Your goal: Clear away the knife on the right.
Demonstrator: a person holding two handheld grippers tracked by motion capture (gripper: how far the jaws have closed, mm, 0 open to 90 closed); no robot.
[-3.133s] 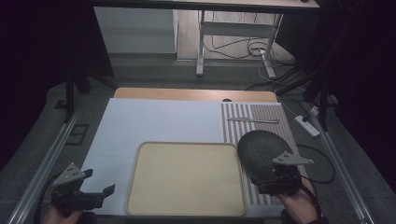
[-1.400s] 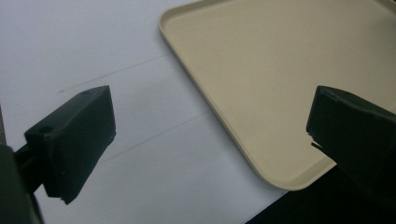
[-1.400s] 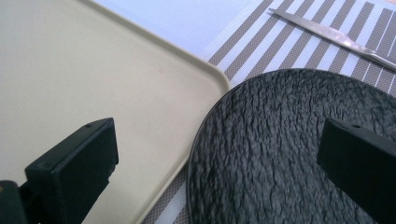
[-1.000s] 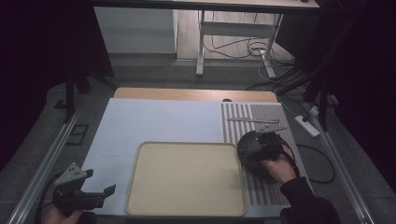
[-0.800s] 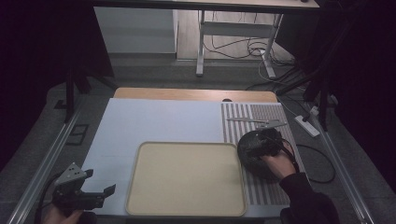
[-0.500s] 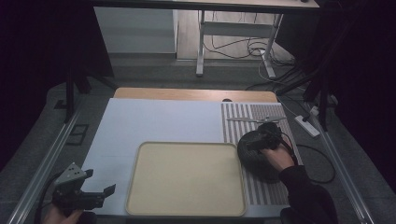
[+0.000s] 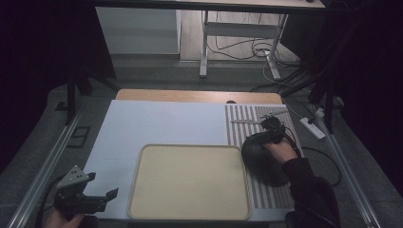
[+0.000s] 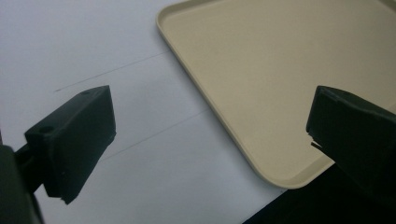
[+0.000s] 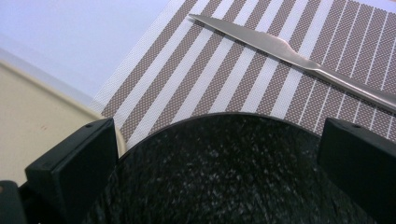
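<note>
A round black plate with a speckled, rough-looking surface [image 7: 260, 161] lies on a placemat of brown and white stripes [image 7: 247, 124] at the right side of the table, its left edge just beside the right rim of a beige rectangular plastic tray with rounded corners [image 7: 138, 180]. The right gripper [image 7: 272, 128] hangs over the far part of the plate, held by the person's right hand [image 7: 280, 151]; in the right gripper view its two black jaws stand spread wide with the plate's far rim between them, pinching nothing. Beyond the plate on the same striped placemat lies a slim silver metal table knife [image 9: 299, 53], apart from the plate and lying roughly crosswise. The tray sits empty on a pale blue-white mat [image 7: 157, 123] that covers most of the table, with a strip of bare wooden tabletop [image 7: 190, 95] showing along the far edge. The left gripper [image 7: 97, 199] hovers at the near left corner of the table, just left of the tray; in the left gripper view its jaws are also spread wide and empty, with the tray's near corner between them.
</note>
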